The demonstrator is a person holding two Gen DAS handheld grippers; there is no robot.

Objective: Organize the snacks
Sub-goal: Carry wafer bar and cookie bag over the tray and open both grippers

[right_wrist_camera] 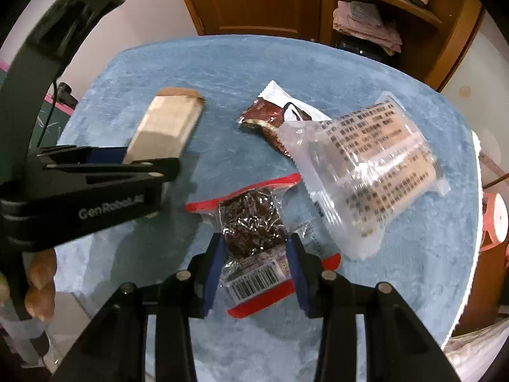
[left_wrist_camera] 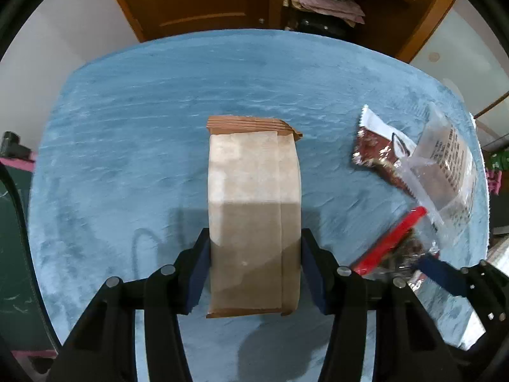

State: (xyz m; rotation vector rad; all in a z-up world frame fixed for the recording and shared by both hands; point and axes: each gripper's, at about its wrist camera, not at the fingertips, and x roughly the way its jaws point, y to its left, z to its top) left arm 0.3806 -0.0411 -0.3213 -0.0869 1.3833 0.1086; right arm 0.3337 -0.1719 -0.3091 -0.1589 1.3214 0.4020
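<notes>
A tan paper snack packet (left_wrist_camera: 254, 175) lies lengthwise on the blue fleece-covered table (left_wrist_camera: 143, 111). My left gripper (left_wrist_camera: 254, 238) points down over its near half, and both blue pads press its long sides. The right wrist view shows that gripper (right_wrist_camera: 140, 162) from the side, on the same tan packet (right_wrist_camera: 165, 124). My right gripper (right_wrist_camera: 255, 240) is shut on a clear, red-edged packet of dark snacks (right_wrist_camera: 251, 213), pinching its middle near the barcode. That packet (left_wrist_camera: 391, 242) shows blurred at the right of the left wrist view.
A dark red and white wrapper (right_wrist_camera: 270, 114) and a large clear printed bag (right_wrist_camera: 375, 165) lie overlapping at the right. Behind the table stand a wooden door (right_wrist_camera: 254, 0) and shelves with folded cloth (right_wrist_camera: 366, 22). A hand (right_wrist_camera: 41, 283) holds the left gripper.
</notes>
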